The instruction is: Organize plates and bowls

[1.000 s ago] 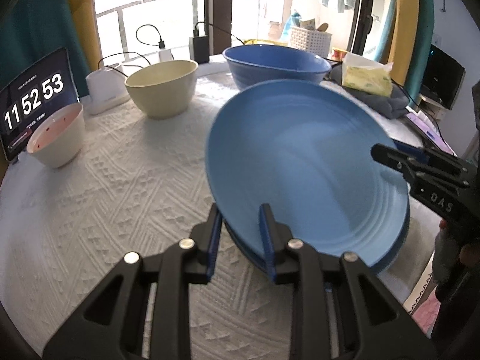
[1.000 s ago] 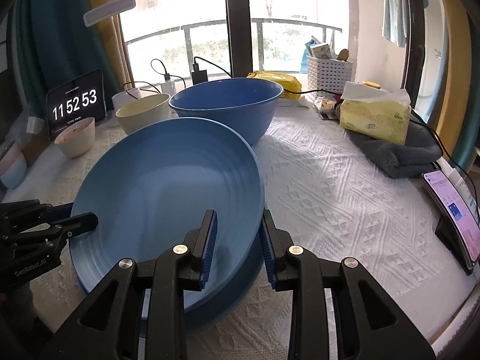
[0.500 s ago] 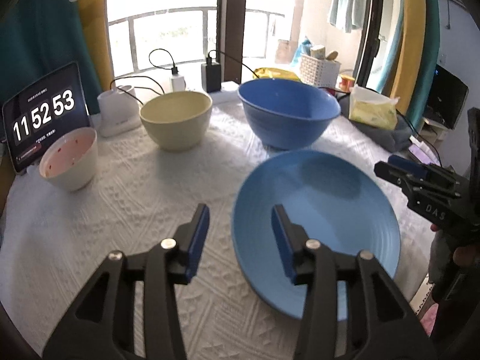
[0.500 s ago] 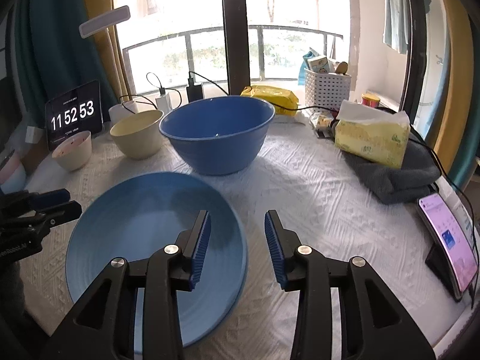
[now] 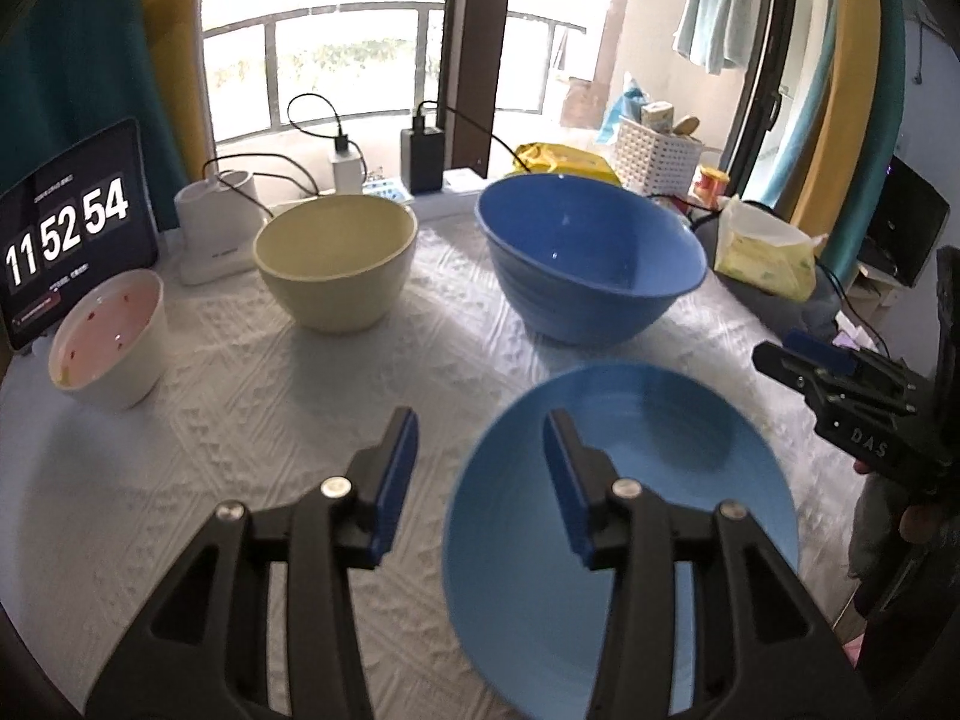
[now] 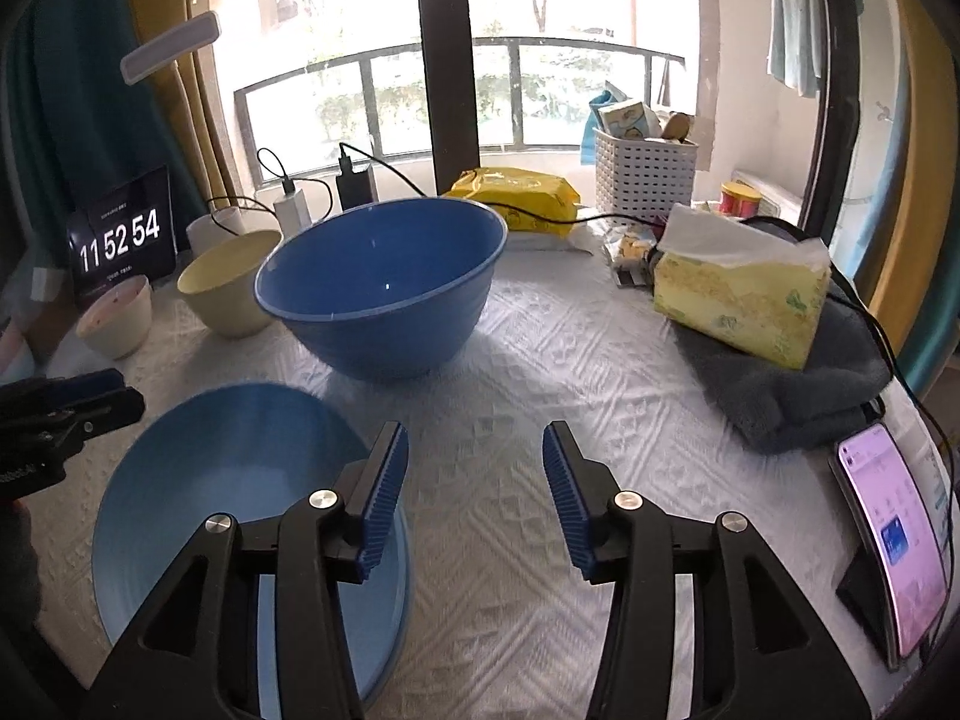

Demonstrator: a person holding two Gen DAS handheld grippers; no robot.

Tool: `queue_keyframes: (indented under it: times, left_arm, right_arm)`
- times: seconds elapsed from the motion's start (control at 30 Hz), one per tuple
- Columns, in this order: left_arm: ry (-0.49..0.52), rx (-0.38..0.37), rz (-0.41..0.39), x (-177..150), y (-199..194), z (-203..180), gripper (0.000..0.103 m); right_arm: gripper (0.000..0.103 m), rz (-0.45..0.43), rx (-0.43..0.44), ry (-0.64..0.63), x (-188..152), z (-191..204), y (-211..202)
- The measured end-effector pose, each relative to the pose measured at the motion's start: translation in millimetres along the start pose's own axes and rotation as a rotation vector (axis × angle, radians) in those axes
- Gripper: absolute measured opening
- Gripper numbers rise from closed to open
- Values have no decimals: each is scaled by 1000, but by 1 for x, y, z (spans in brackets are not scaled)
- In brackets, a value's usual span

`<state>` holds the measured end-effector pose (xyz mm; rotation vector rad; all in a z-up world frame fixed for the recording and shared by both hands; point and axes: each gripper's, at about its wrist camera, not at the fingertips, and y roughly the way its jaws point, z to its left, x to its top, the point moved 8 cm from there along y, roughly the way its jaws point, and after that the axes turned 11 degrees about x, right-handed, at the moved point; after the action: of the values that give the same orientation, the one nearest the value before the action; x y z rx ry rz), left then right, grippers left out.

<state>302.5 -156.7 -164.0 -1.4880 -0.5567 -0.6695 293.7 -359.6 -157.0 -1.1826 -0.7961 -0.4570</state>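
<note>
A blue plate (image 5: 672, 498) lies flat on the white tablecloth, stacked on another plate whose rim shows under it (image 6: 402, 588). My left gripper (image 5: 480, 450) hovers open over the plate's left rim, nothing between its fingers. My right gripper (image 6: 474, 468) hangs above the cloth just right of the plate (image 6: 240, 480), its jaws opening and empty. Behind the plate stand a large blue bowl (image 5: 588, 258) (image 6: 384, 294), a cream bowl (image 5: 336, 258) (image 6: 228, 282) and a small white bowl with a pink inside (image 5: 108, 336) (image 6: 117, 315).
A clock tablet (image 5: 66, 228), chargers and cables (image 5: 336, 162) line the back edge. A tissue pack (image 6: 744, 300) sits on a grey towel (image 6: 792, 384) at right, a phone on a stand (image 6: 888, 534) near the right edge. A white basket (image 6: 645, 180) stands by the window.
Both grippers let go of the blue plate, which went from tilted and lifted to lying flat. Both grippers then drew back and up, their jaws wider apart.
</note>
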Motion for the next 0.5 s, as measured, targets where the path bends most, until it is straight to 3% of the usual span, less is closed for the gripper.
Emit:
queue_keyframes:
  times: [0.5]
  left_arm:
    - [-13,-62,-40,62,29,-30,45]
  right_arm:
    - [50,-52,55,10,59,-11,30]
